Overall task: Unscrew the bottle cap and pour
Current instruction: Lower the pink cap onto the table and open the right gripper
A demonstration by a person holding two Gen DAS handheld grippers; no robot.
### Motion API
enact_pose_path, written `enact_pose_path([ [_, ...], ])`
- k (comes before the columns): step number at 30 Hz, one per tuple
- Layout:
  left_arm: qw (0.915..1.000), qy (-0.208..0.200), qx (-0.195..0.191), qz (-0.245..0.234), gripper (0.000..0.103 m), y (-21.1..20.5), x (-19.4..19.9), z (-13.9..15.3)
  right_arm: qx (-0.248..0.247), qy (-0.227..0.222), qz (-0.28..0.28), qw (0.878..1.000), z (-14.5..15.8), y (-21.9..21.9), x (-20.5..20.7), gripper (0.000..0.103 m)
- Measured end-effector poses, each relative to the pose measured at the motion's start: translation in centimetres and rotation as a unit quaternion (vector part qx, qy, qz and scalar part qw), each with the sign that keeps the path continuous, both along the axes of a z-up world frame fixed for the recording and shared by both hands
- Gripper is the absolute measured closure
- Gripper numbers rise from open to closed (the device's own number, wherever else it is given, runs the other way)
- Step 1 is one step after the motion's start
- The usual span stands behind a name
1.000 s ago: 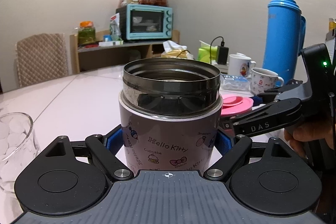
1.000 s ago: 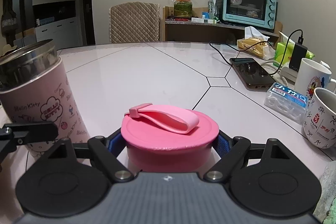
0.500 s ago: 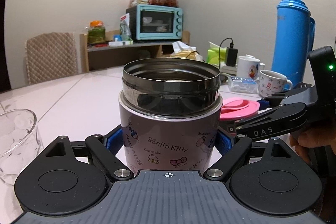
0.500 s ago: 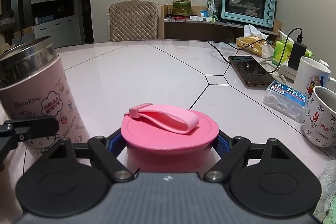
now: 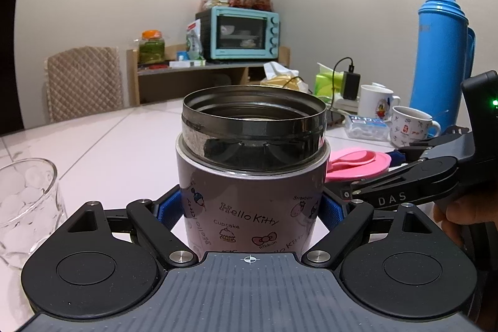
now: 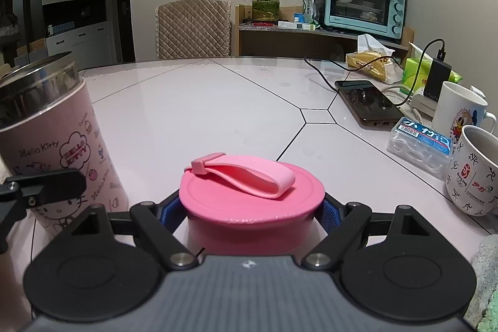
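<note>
Right wrist: white hexagon-seamed table (image 6: 218,101), teal toaster oven (image 6: 362,2) behind.

Pink cap (image 6: 249,204) between right jaws

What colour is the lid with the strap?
Pink; the lid shows best in the right wrist view.

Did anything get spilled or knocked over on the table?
No, nothing stands out. The Hello Kitty jar stands upright in the left gripper, its pink lid is off and held level by the right gripper, and the glass stands upright.
</note>
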State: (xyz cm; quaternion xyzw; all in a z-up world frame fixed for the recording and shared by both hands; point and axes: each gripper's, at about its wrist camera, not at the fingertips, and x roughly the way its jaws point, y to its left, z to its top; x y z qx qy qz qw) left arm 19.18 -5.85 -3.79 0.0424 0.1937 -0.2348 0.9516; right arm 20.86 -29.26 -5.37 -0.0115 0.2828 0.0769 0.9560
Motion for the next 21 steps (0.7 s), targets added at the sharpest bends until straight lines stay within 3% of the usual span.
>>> enact_pose_path([
  [15,1.0,0.0,0.002,-0.002,0.013,0.09,0.16,0.06,-0.005,0.001,0.001,1.0,0.36,0.26,0.51,0.017],
  [18,1.0,0.001,0.003,-0.003,0.013,0.17,0.16,0.1,-0.005,0.001,0.001,1.0,0.4,0.24,0.71,0.009],
  [21,1.0,0.002,0.003,-0.003,0.013,0.18,0.2,0.14,-0.005,0.0,0.001,1.0,0.44,0.22,0.91,0.009],
])
